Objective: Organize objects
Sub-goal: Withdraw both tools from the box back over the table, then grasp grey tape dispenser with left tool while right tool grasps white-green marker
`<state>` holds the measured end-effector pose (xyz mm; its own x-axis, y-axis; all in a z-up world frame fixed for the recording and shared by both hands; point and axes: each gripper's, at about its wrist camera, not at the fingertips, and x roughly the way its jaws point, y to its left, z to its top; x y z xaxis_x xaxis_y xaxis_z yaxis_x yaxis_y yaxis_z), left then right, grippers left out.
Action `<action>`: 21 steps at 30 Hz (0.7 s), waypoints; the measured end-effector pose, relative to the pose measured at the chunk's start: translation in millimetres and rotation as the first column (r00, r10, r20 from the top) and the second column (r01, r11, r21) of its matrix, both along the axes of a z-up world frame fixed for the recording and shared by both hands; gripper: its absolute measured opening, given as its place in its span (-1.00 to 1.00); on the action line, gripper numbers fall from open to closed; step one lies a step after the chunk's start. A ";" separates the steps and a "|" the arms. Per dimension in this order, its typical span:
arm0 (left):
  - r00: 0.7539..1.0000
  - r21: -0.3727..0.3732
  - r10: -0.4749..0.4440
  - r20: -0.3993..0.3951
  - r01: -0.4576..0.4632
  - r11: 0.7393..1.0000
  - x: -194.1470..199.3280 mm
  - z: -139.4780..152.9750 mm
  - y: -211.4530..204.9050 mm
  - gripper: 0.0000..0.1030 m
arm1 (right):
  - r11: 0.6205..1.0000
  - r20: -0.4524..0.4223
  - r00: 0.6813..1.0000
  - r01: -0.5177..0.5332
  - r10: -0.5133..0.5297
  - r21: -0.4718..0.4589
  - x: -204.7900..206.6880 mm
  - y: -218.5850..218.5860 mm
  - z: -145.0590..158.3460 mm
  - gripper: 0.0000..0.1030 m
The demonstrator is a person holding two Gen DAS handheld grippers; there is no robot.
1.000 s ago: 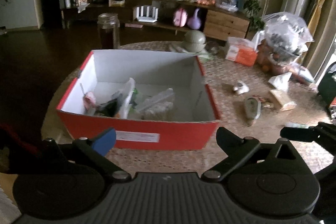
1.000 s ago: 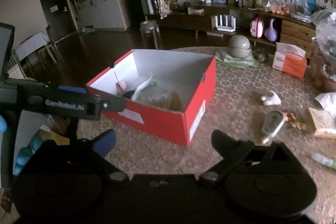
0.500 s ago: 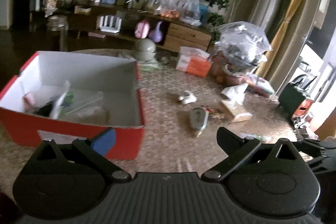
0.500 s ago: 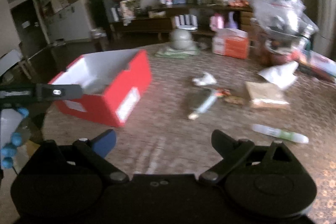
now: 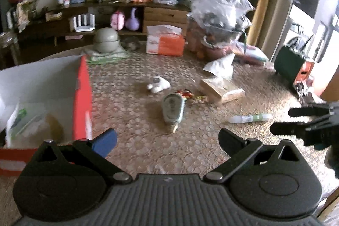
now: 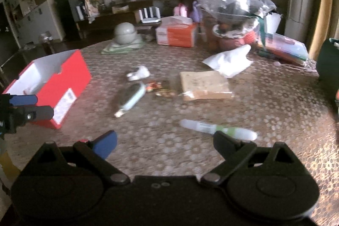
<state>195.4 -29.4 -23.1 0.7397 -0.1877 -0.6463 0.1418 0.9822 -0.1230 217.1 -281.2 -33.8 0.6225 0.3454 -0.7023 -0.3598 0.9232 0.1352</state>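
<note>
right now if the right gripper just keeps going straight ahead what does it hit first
Most likely the white and green tube lying on the table, just past the open right gripper. Depth is hard to judge; if it passes above, the brown packet comes next.

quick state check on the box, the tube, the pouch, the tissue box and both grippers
red box: open, no lid on it, items inside
white and green tube: lying flat on the table, cap end cannot be told
grey-green pouch: lying flat, untouched
orange tissue box: upright, tissue sticking out of the top
left gripper: open, empty
right gripper: open, empty
</note>
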 end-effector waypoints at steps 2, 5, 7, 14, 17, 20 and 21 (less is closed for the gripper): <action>1.000 0.014 -0.016 -0.008 0.016 1.000 10.4 -5.8 -9.3 0.99 | 1.000 -0.009 1.000 0.007 -0.007 -0.011 9.6 -6.6 -4.6 0.90; 0.999 0.030 -0.027 -0.026 0.027 0.999 26.8 -16.1 -20.1 0.99 | 0.999 -0.017 1.000 0.024 -0.025 -0.023 23.7 -14.6 -9.4 0.90; 0.999 0.043 -0.029 -0.042 0.030 0.999 37.8 -23.6 -25.3 0.99 | 0.999 -0.020 0.999 0.036 -0.037 -0.026 33.2 -20.0 -12.6 0.90; 0.996 0.071 -0.020 -0.085 0.027 0.997 72.9 -47.7 -35.2 0.99 | 0.996 -0.057 0.998 0.005 -0.010 -0.084 55.0 -25.5 -38.0 0.90; 0.994 0.076 -0.017 -0.107 0.025 0.997 88.0 -57.9 -37.7 0.99 | 0.994 -0.061 0.998 -0.025 0.018 -0.111 61.5 -24.2 -48.4 0.90; 0.994 0.093 0.001 -0.108 0.009 0.996 101.6 -65.4 -40.3 0.99 | 0.991 -0.064 0.997 -0.051 0.043 -0.127 69.8 -22.1 -56.4 0.89; 0.994 0.099 0.003 -0.107 0.007 0.995 106.0 -67.5 -41.7 0.99 | 0.989 -0.068 0.996 -0.059 0.051 -0.132 73.5 -21.9 -59.3 0.89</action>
